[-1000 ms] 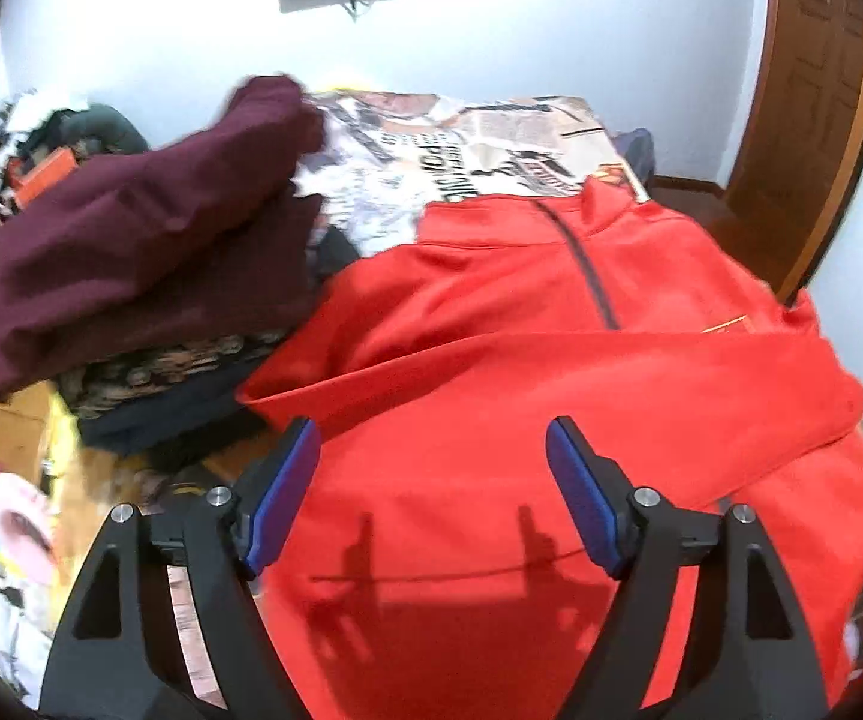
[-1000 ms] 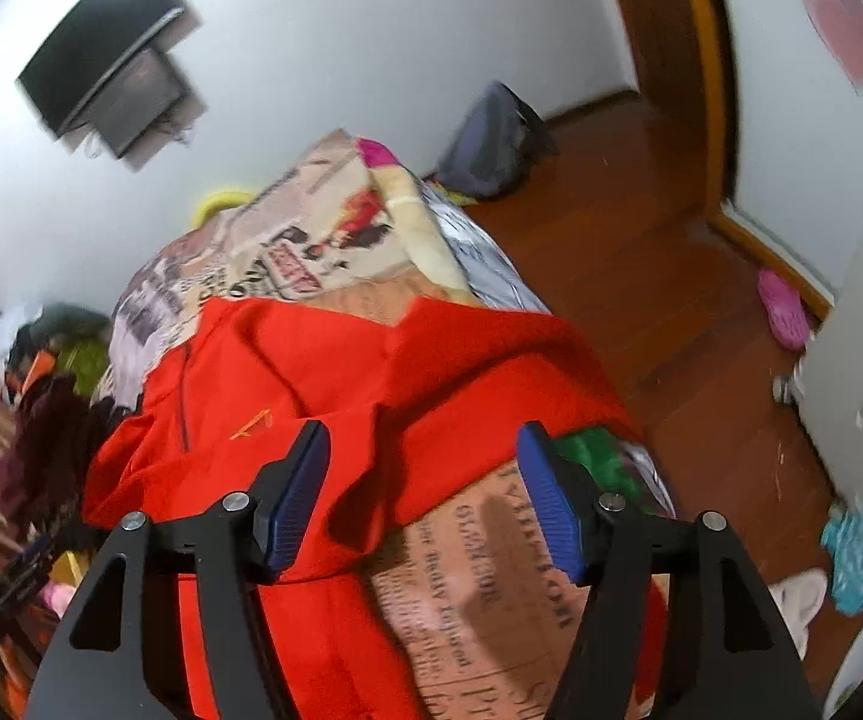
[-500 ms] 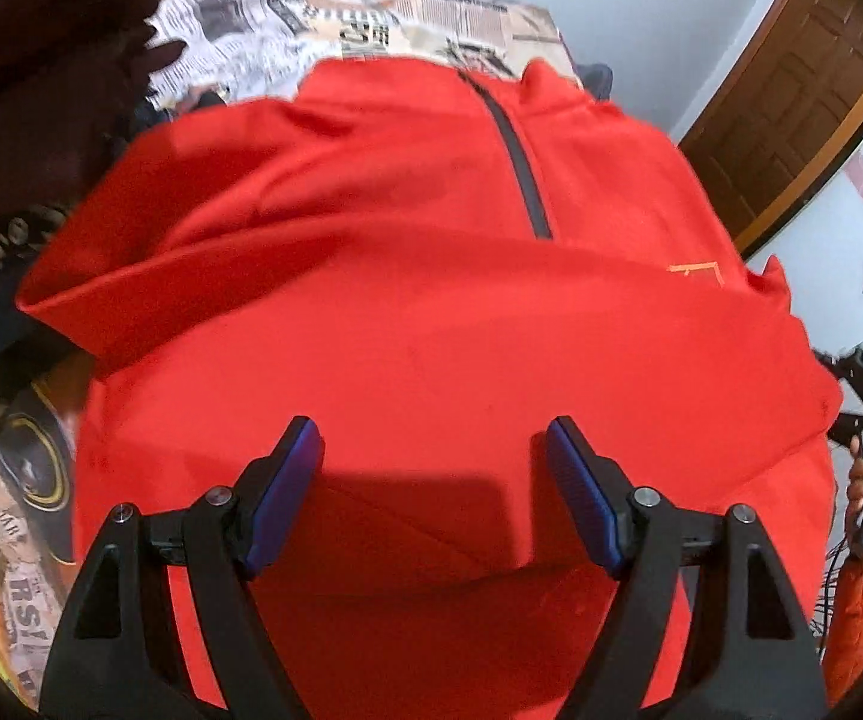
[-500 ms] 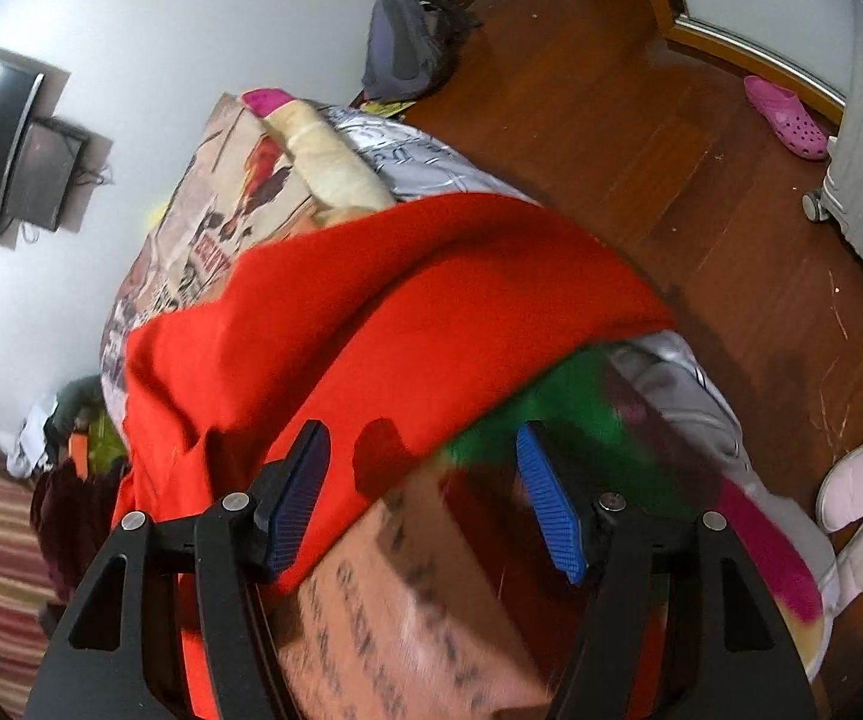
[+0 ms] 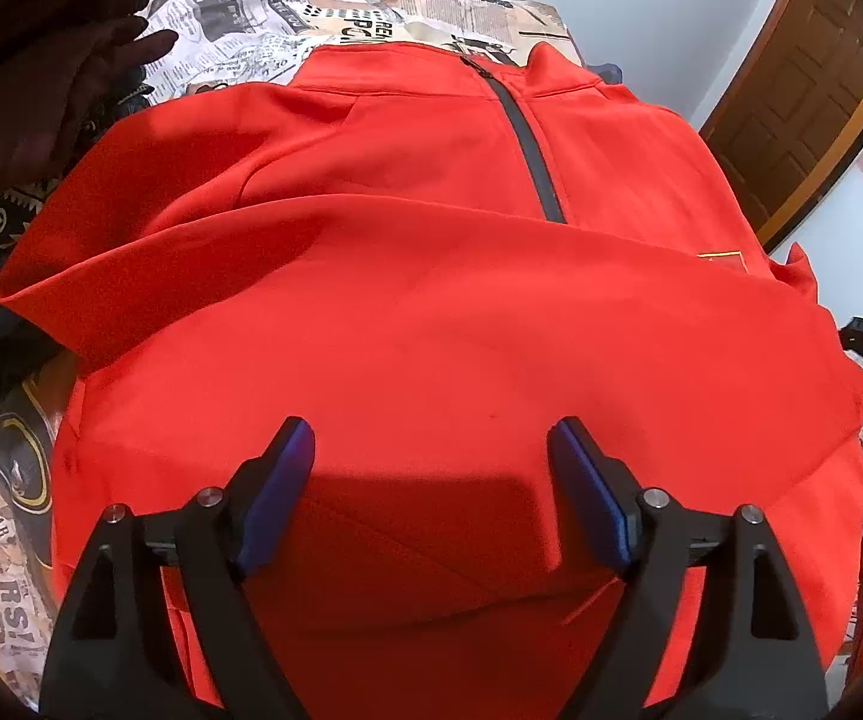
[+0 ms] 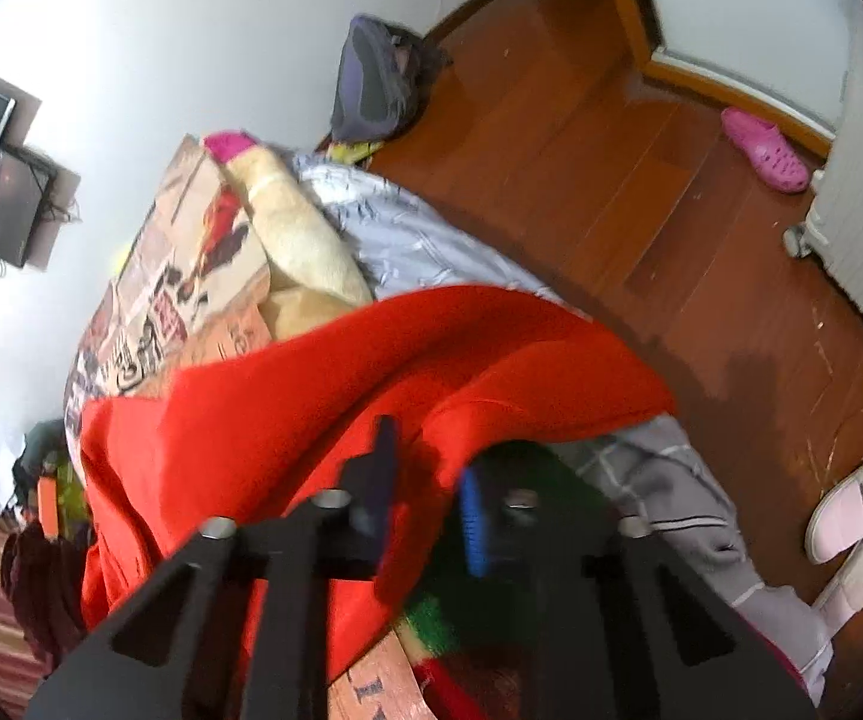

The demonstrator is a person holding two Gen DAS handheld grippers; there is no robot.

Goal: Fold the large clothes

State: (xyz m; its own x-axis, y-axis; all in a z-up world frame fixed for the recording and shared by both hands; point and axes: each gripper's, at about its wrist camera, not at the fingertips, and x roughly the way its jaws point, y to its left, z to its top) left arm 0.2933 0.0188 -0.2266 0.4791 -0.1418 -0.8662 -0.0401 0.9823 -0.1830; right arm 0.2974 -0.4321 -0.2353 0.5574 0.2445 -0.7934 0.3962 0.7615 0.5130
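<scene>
A large red zip-neck top (image 5: 431,312) lies spread face up on a bed, collar at the far end. My left gripper (image 5: 431,456) is open and empty, low over the top's near hem. In the right wrist view the top's right edge (image 6: 371,390) hangs toward the bed side. My right gripper (image 6: 428,480) has its jaws nearly together around that red edge; the image is blurred, so the grip itself is unclear.
A newspaper-print bedspread (image 5: 335,18) covers the bed. A dark pile of clothes (image 5: 23,90) sits at the left. A wooden door (image 5: 815,120) stands at the right. On the wooden floor are a backpack (image 6: 377,84), a pink clog (image 6: 764,150) and a slipper (image 6: 851,510).
My left gripper has come down closer over the red top. My right gripper has dropped to the top's right edge and its jaws have narrowed from wide open around the fabric.
</scene>
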